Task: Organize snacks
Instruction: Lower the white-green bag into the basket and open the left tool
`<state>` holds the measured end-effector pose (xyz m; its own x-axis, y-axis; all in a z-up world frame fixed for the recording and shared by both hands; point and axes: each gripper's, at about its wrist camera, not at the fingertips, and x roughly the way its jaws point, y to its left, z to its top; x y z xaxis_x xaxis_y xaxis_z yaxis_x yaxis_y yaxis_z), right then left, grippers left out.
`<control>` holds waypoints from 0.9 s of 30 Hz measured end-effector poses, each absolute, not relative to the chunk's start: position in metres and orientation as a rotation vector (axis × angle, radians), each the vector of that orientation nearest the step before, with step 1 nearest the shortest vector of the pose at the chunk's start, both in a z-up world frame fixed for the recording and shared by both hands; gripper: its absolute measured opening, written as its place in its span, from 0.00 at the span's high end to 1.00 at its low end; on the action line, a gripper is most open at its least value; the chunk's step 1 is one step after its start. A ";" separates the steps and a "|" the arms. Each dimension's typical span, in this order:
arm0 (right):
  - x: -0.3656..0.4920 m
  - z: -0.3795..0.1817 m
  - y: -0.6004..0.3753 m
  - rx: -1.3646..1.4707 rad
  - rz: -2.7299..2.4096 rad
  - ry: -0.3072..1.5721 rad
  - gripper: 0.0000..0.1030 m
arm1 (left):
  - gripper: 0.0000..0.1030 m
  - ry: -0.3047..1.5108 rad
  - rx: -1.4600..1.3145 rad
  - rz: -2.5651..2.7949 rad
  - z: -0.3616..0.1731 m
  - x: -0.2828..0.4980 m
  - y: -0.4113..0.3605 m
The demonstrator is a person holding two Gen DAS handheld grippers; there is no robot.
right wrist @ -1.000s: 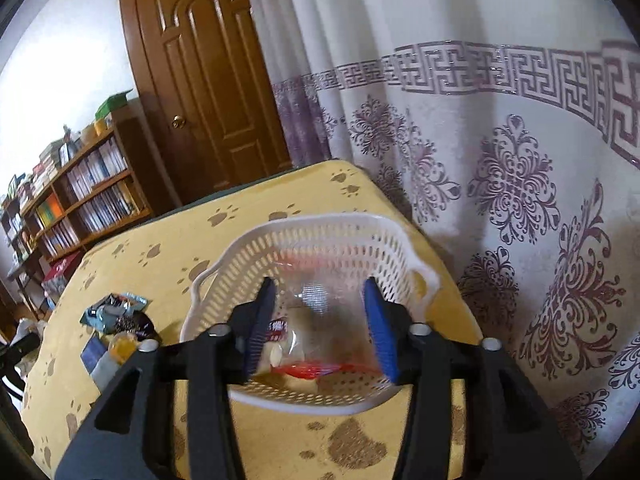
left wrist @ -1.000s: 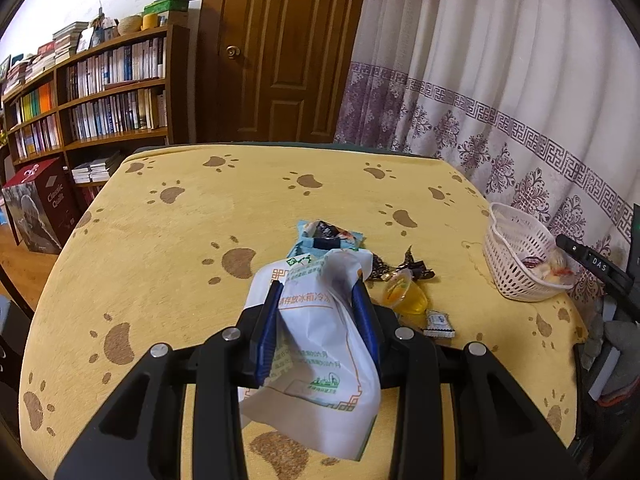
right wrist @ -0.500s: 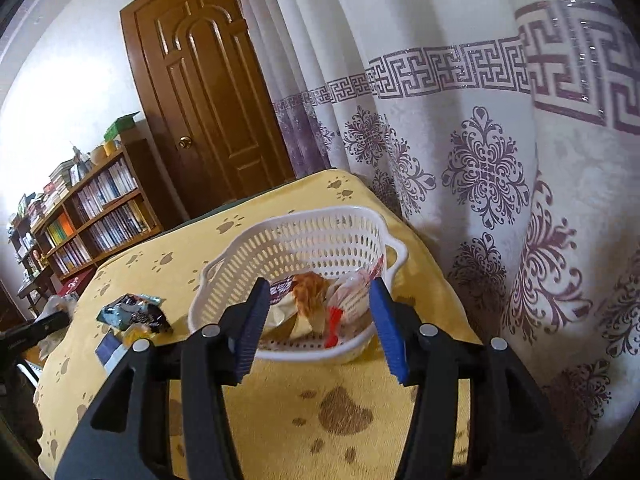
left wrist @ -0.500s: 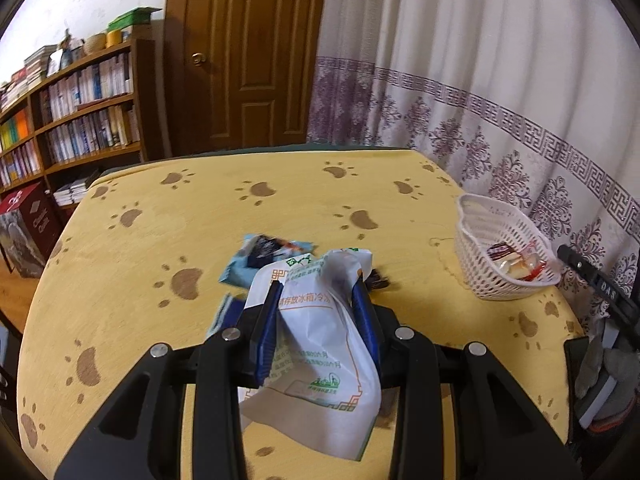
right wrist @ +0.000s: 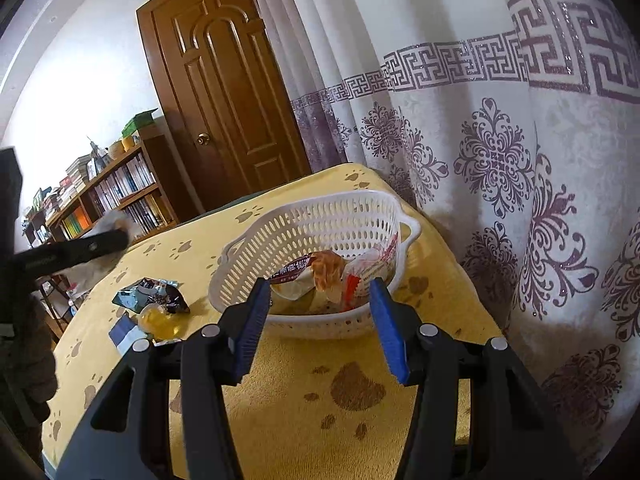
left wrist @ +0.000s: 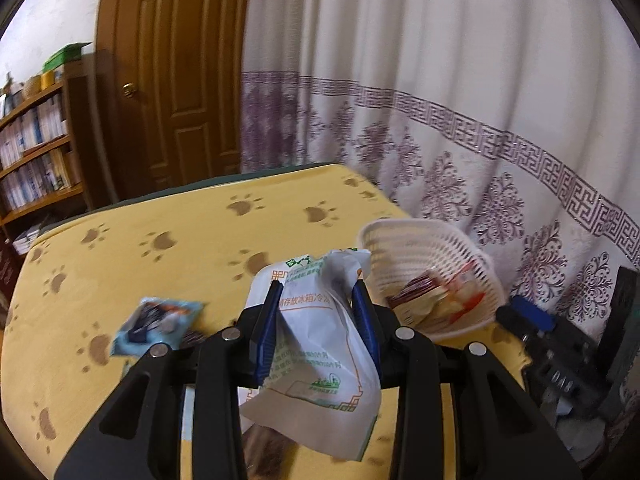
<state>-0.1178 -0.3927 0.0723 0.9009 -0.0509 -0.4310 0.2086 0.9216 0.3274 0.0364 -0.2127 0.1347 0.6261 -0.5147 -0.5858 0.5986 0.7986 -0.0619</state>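
Note:
My left gripper (left wrist: pixel 318 292) is shut on a white snack packet (left wrist: pixel 316 344) with green and orange print, held above the yellow tablecloth. Just right of it stands the white plastic basket (left wrist: pixel 404 248) with several wrapped snacks inside. In the right wrist view the basket (right wrist: pixel 304 232) sits straight ahead, and my right gripper (right wrist: pixel 320 296) stands open before its near rim, nothing between its blue pads. The left gripper (right wrist: pixel 80 248) with its packet shows at the left edge there. A light-blue packet (left wrist: pixel 154 320), a dark wrapper (right wrist: pixel 160 300), a yellow jelly cup (right wrist: pixel 158 322) and a blue-white packet (right wrist: pixel 126 334) lie on the table.
The table (right wrist: pixel 320 400) has a yellow cloth with brown paw prints. A patterned curtain (right wrist: pixel 500 160) hangs close behind the basket at the table's right edge. A wooden door (right wrist: pixel 224 100) and a bookshelf (right wrist: pixel 112 196) stand beyond. The right gripper's black body (left wrist: pixel 560 352) is right of the basket.
The left gripper carried the white packet rightward, from over the loose snacks to beside the basket. The right gripper drew back from the basket, leaving the snack it held inside.

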 end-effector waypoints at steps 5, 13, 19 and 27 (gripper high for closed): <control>-0.119 0.069 -0.393 0.386 -0.118 0.432 0.48 | 0.65 0.641 0.150 -0.702 0.133 0.043 -0.249; -0.122 0.067 -0.398 0.425 -0.094 0.418 0.48 | 0.65 0.656 0.192 -0.769 0.125 0.054 -0.304; -0.123 0.066 -0.400 0.438 -0.084 0.418 0.48 | 0.23 0.663 0.178 -0.774 0.120 0.070 -0.326; -0.123 0.066 -0.399 0.438 -0.082 0.418 0.48 | 0.14 0.665 0.131 -0.706 0.114 0.082 -0.305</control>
